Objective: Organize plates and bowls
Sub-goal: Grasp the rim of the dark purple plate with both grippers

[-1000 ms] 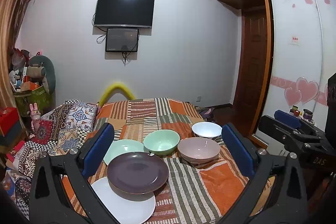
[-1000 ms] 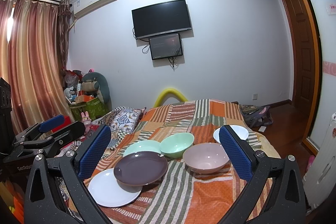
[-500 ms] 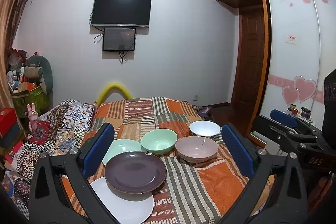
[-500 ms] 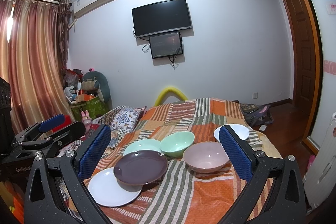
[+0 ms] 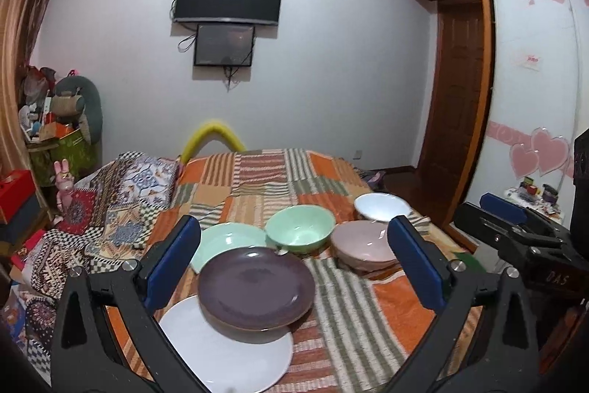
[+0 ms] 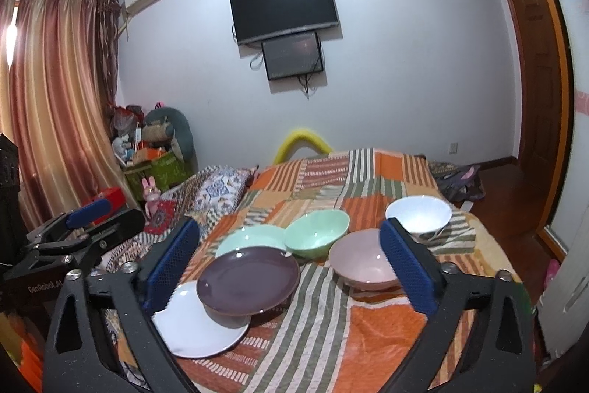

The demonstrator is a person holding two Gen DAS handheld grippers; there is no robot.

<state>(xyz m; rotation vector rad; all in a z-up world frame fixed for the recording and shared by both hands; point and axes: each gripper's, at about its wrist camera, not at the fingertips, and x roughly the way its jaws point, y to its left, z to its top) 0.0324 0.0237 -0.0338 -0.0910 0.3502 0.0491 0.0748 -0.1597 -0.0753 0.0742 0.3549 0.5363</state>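
Note:
On the striped bedspread lie a white plate, a dark purple plate overlapping it, and a mint plate behind. A mint bowl, a pink bowl and a white bowl stand to the right. My left gripper is open and empty, held above the near plates. My right gripper is open and empty, held in front of the dishes. It faces the purple plate, white plate, mint bowl, pink bowl and white bowl.
A patterned quilt lies left of the bedspread. Boxes and soft toys crowd the left wall. A wardrobe and wooden door stand on the right. The right gripper's body shows at the right edge of the left wrist view.
Both grippers have moved forward and slightly down toward the dishes, which look larger now. Both stay open. No dish has moved.

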